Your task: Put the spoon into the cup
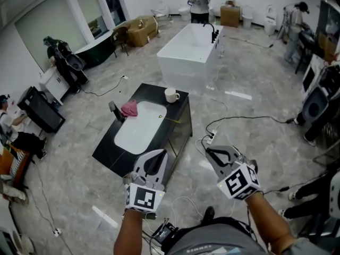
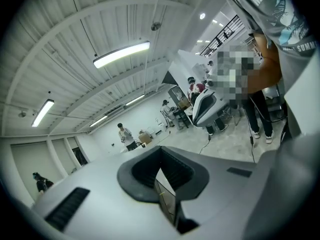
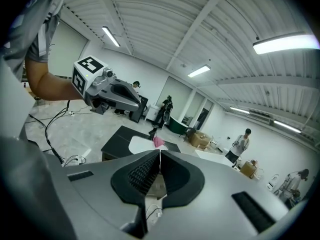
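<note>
- The fingers (image 2: 137,171) of the left gripper (image 1: 154,158) are pressed together, holding nothing.
- The right gripper (image 1: 212,152) has its fingers (image 3: 137,176) pressed together too, and they are empty.
- Both are over the floor (image 1: 255,78), well apart from the worktop (image 1: 111,145).
- The cup (image 1: 171,95) stands on the worktop's far corner, near a pink cloth (image 1: 129,108).

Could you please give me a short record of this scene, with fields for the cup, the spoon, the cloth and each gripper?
cup: white, upright, far right corner of the black table
spoon: not made out with certainty
pink cloth: on the table, left side
left gripper: jaws together, empty
right gripper: jaws together, empty
</note>
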A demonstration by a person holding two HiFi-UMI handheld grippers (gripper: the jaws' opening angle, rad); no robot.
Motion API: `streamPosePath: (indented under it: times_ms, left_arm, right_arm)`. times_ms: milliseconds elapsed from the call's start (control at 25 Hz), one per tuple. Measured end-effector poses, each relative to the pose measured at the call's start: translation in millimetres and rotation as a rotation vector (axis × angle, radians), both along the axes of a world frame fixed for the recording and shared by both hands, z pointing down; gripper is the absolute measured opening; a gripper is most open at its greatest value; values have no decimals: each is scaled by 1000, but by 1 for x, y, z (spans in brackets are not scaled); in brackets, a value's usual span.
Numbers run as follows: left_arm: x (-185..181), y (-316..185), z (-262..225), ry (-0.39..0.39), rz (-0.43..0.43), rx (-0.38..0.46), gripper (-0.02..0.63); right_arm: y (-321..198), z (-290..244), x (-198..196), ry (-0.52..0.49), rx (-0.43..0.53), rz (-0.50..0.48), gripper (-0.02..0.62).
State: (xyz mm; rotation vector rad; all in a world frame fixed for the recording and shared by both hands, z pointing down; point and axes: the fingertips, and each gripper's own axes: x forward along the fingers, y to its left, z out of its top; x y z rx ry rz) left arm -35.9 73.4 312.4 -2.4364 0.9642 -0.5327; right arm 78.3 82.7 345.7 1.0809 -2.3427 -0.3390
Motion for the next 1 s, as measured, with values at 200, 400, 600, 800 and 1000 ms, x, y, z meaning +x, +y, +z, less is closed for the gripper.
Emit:
streamPosePath:
  times_ms: [200,400,600,800,1000]
  left_arm:
    - [24,-25,2,-19,-23,-5,2]
    - [35,-52,8,-32,-34,-16,2]
    - [40,-89,11,-35,-28,-20,2]
    - [39,-134,17,-16,-16,-33,2]
    - [30,-183,16,1,6,-33,2]
  right_arm:
    - [-34,4,24,-22,-9,-15,31]
    - [-63,14,31,-42,-31,-29,31]
    - [-97,19,34,-37,-42,-32,31]
    - [-137,27,34,-33,-63,-5,31]
    - [-181,31,21,-20,-70,10,31]
